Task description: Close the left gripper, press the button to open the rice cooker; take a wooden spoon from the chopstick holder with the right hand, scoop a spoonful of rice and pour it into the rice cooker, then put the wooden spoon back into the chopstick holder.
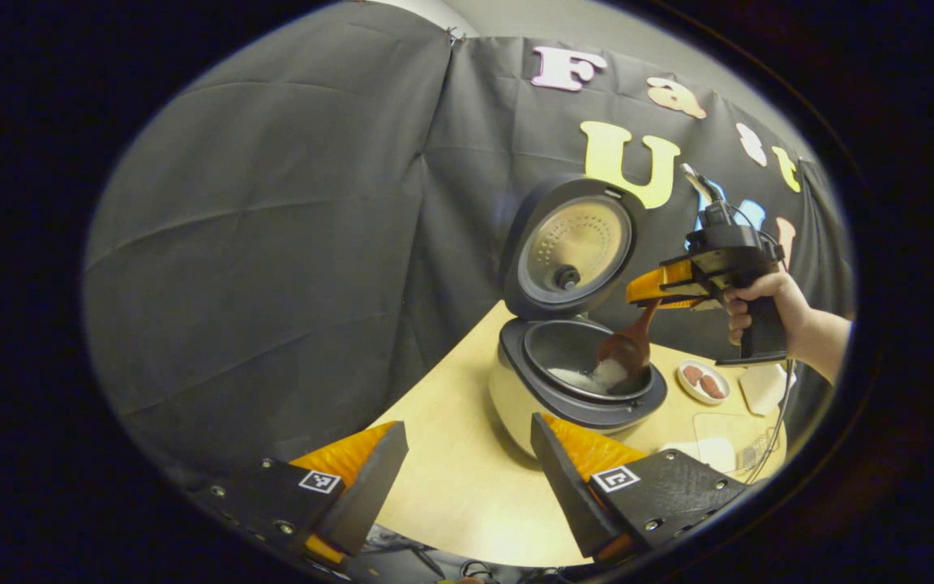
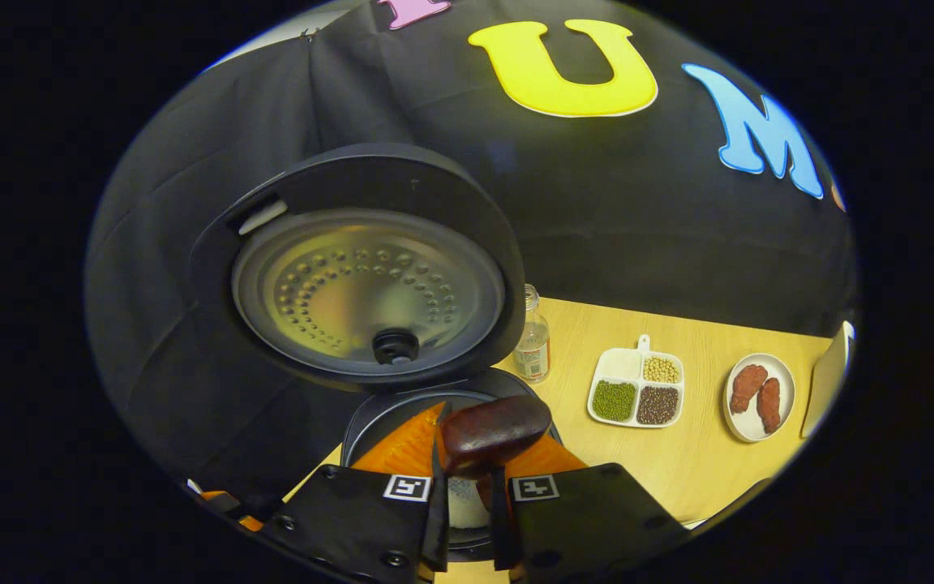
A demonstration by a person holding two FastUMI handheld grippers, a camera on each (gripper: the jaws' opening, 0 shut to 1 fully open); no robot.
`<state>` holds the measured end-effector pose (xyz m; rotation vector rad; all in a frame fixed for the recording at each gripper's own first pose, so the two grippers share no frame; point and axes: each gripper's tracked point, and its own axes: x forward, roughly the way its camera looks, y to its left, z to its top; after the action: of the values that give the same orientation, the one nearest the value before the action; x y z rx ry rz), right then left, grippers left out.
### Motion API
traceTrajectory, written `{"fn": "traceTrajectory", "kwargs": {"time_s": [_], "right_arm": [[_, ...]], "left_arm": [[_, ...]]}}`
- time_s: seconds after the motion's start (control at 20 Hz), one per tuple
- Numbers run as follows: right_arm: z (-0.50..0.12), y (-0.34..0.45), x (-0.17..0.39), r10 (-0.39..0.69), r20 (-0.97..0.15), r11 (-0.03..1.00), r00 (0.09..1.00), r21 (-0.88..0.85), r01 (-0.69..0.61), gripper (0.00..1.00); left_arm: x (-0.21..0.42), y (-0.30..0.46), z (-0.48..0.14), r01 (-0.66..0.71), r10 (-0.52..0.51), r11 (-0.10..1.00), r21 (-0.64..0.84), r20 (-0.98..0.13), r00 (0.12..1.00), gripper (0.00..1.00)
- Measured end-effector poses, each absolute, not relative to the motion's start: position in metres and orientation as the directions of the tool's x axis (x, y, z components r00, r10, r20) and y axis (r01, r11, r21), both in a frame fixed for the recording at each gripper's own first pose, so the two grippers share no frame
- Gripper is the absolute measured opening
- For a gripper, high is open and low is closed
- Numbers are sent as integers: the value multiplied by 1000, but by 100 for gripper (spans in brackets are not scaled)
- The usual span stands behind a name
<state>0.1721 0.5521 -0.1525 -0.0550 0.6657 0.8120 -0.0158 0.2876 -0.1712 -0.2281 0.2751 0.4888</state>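
The rice cooker (image 1: 576, 381) stands on the table (image 1: 451, 478) with its lid (image 1: 568, 247) raised, leaving the inner pot free for pouring. The right tool (image 1: 653, 294) is clamped on the wooden spoon (image 1: 625, 350), bowl tipped down into the pot, apparently to shed the rice (image 1: 589, 378) whitening the bottom. The left tool (image 1: 467, 458) hangs back nearby, fingers apart and empty. In the right gripper view the spoon (image 2: 493, 434) hides most of the pot.
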Motion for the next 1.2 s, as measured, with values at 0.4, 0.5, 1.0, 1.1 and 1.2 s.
{"fn": "traceTrajectory", "kwargs": {"time_s": [0.4, 0.5, 1.0, 1.1, 1.2], "right_arm": [[-150, 563, 161, 669, -553, 621, 497, 49, -782, 22], [-150, 567, 157, 675, -554, 600, 488, 27, -800, 23], [-159, 569, 131, 679, -536, 472, 502, -204, -857, 23], [-152, 567, 127, 689, -521, 491, 504, -176, -853, 23], [-148, 560, 124, 688, -529, 524, 496, -110, -845, 23]], "left_arm": [[-19, 289, -178, -500, 438, 857, -127, -333, 835, 96], [-19, 288, -179, -489, 434, 866, -103, -330, 838, 96], [-16, 285, -176, -460, 409, 883, -96, -325, 853, 96], [-14, 283, -175, -448, 401, 890, -84, -321, 858, 96], [-13, 281, -176, -429, 385, 901, -67, -332, 861, 96]]}}
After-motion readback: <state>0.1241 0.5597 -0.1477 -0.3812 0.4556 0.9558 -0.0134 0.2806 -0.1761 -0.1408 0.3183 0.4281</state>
